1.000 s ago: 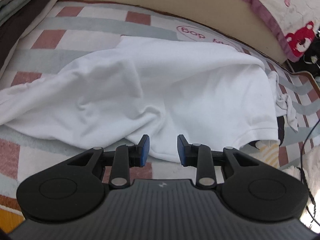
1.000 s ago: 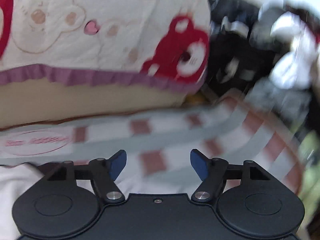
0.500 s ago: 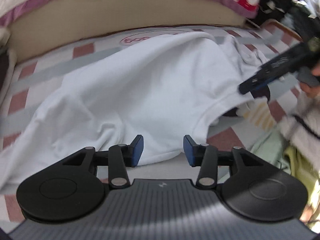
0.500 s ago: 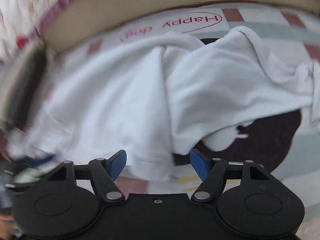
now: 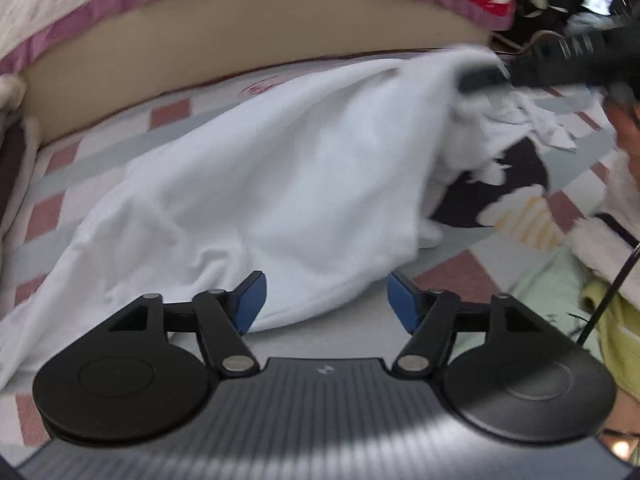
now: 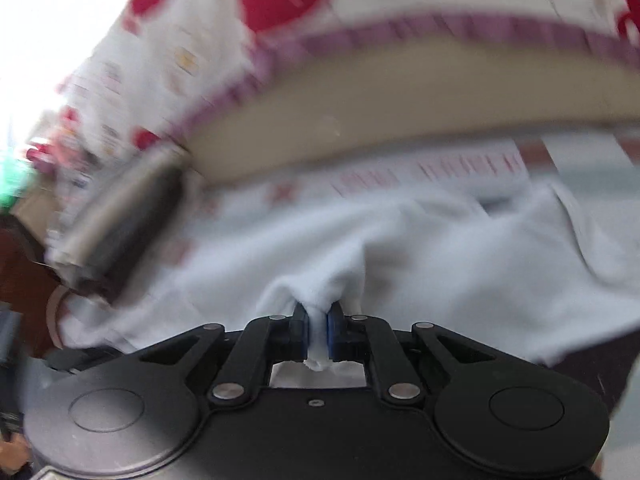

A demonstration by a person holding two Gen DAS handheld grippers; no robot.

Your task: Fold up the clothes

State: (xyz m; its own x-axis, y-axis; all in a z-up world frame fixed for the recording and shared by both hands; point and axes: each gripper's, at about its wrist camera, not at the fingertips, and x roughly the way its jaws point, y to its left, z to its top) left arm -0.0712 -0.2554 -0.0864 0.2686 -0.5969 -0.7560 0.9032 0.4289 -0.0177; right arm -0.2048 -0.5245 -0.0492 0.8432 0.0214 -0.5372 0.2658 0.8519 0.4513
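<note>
A white garment (image 5: 280,184) lies crumpled on a checked mat (image 5: 452,276). In the left wrist view my left gripper (image 5: 326,296) hovers at the garment's near hem. Its jaws are opening, and the hem lies between the blue pads (image 5: 250,300) without being pressed. At the upper right of that view my right gripper (image 5: 480,76) holds the garment's far edge raised. In the right wrist view, my right gripper (image 6: 318,328) has its jaws closing on a pinched fold of the white garment (image 6: 480,260), with cloth squeezed between the pads.
A beige mattress side (image 5: 240,40) under a purple-trimmed bear-print cover runs along the far side. A pale green cloth (image 5: 552,292) and a person's fluffy white sleeve (image 5: 612,248) are at the right. A blurred stack of folded clothes (image 6: 120,220) stands at the left.
My right gripper swung over to the garment, went from wide open to pinched on a fold, and lifted that edge. My left gripper's jaws spread wider near the hem.
</note>
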